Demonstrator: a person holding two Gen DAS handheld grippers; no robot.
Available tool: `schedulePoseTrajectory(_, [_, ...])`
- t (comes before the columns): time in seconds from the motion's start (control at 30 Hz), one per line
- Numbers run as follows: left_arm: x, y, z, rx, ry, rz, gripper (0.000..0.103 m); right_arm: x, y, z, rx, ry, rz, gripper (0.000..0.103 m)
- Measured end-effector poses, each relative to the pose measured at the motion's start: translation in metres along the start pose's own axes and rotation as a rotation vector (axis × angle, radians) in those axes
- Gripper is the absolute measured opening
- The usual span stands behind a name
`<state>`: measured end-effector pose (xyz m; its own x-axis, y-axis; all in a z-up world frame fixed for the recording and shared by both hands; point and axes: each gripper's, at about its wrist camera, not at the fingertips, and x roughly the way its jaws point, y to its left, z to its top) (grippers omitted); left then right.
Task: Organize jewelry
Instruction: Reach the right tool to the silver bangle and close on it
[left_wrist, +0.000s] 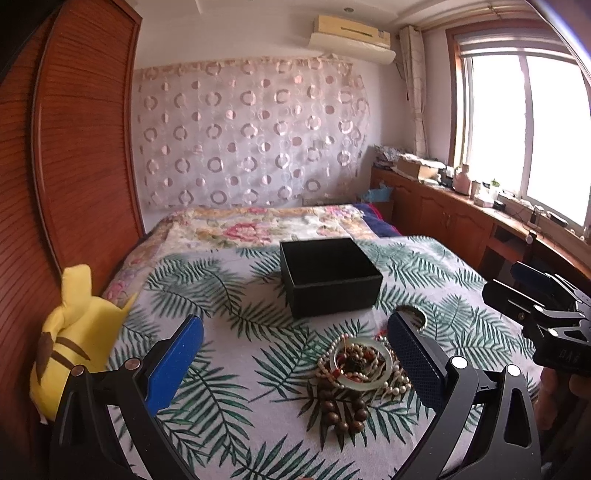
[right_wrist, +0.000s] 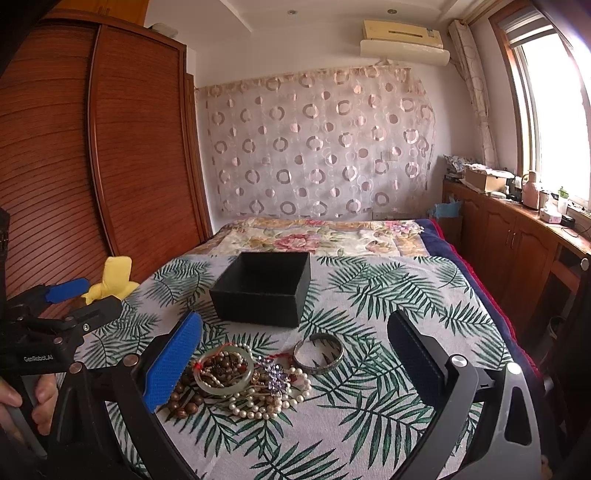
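A heap of jewelry lies on the leaf-print bedspread (right_wrist: 369, 424): a pale green jade bangle (right_wrist: 224, 373), a pearl necklace (right_wrist: 255, 408), brown wooden beads (right_wrist: 184, 402), a purple brooch (right_wrist: 275, 374) and a silver bangle (right_wrist: 318, 353) a little apart. The jade bangle (left_wrist: 360, 363) and wooden beads (left_wrist: 345, 415) also show in the left wrist view. An open, empty black box (right_wrist: 263, 288) stands behind the heap (left_wrist: 328, 277). My left gripper (left_wrist: 295, 328) is open above the heap. My right gripper (right_wrist: 295, 325) is open over the heap, touching nothing.
A yellow plush toy (left_wrist: 70, 347) lies at the bed's left edge beside a wooden wardrobe (left_wrist: 74, 147). A floral quilt (right_wrist: 317, 236) covers the far bed. A wooden cabinet (right_wrist: 517, 236) with clutter runs under the window on the right.
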<state>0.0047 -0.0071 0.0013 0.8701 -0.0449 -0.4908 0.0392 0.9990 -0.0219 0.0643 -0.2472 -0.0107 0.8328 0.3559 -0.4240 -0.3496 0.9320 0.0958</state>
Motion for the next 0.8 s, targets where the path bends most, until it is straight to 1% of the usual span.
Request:
schedulePoseTrajectory(0.1, [0.01, 0.0, -0.005, 0.004, 0.036, -0.019, 0.096, 0.011, 0.0, -0.009, -0.007, 0.022, 0.011, 0.1])
schedulePoseTrajectory(0.27, [0.033, -0.004, -0.023, 0.028, 0.101, -0.061, 0.096, 0.025, -0.013, -0.021, -0.002, 0.068, 0.021, 0.085])
schedulePoseTrajectory(0.37, [0.046, -0.01, -0.032, 0.045, 0.136, -0.084, 0.096, 0.032, -0.021, -0.027, 0.002, 0.088, 0.025, 0.079])
schedulePoseTrajectory(0.57, [0.066, -0.015, -0.043, 0.052, 0.188, -0.122, 0.096, 0.044, -0.03, -0.035, -0.005, 0.133, 0.045, 0.072])
schedulePoseTrajectory(0.7, [0.078, -0.019, -0.047, 0.061, 0.223, -0.152, 0.096, 0.05, -0.032, -0.038, -0.01, 0.157, 0.059, 0.071])
schedulePoseTrajectory(0.8, [0.091, -0.021, -0.047, 0.058, 0.261, -0.199, 0.096, 0.055, -0.032, -0.04, -0.015, 0.175, 0.074, 0.071])
